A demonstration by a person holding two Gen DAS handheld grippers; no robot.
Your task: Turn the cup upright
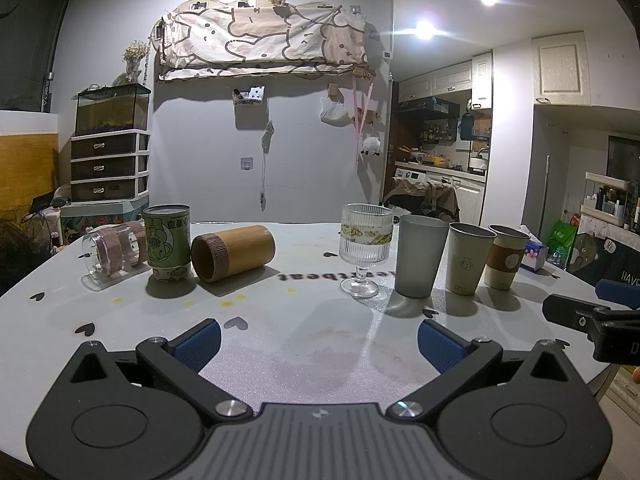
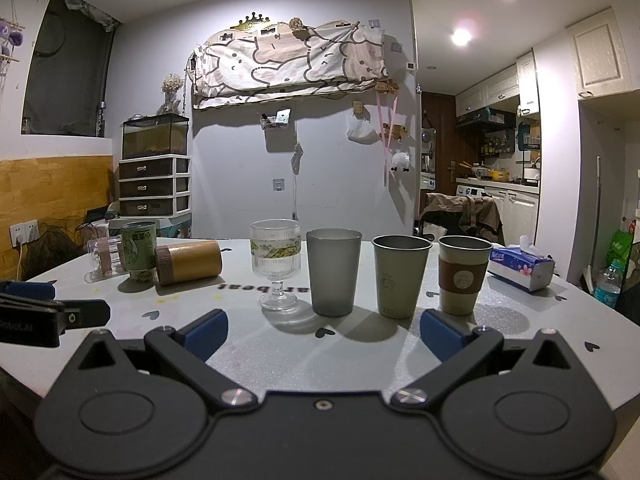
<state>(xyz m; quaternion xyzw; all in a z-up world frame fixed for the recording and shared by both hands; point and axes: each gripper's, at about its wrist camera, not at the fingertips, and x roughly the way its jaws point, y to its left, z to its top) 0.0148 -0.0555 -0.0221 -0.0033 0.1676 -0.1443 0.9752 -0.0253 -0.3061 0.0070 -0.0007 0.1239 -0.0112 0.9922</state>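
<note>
Cups line a white surface [image 1: 304,332] in a lamplit flat. Four stand upright at right: a ribbed goblet [image 1: 365,249], a grey tumbler [image 1: 421,255], a cream cup [image 1: 468,257] and a sleeved cup [image 1: 507,256]. At far left a bamboo cup [image 1: 233,252] lies on its side, mouth turned toward the near left, touching or nearly touching an upright green can [image 1: 167,246]; a clear cup [image 1: 114,250] lies tipped beyond the can.

Both tools hover low at the near edge, holding nothing. The left gripper [image 1: 318,344] has its jaws wide apart, as does the right gripper [image 2: 324,334], which faces the upright row.

The bamboo cup looks the likelier target, sitting closest to the left gripper's reach. A clean flip would probably mean approaching from the near side, closing the jaws across the barrel around its middle, lifting a little so the rim clears the surface, then rotating the closed end downward and setting it flat. The can crowds the cup's left, so drawing the cup rightward first may spare a knock.
</note>
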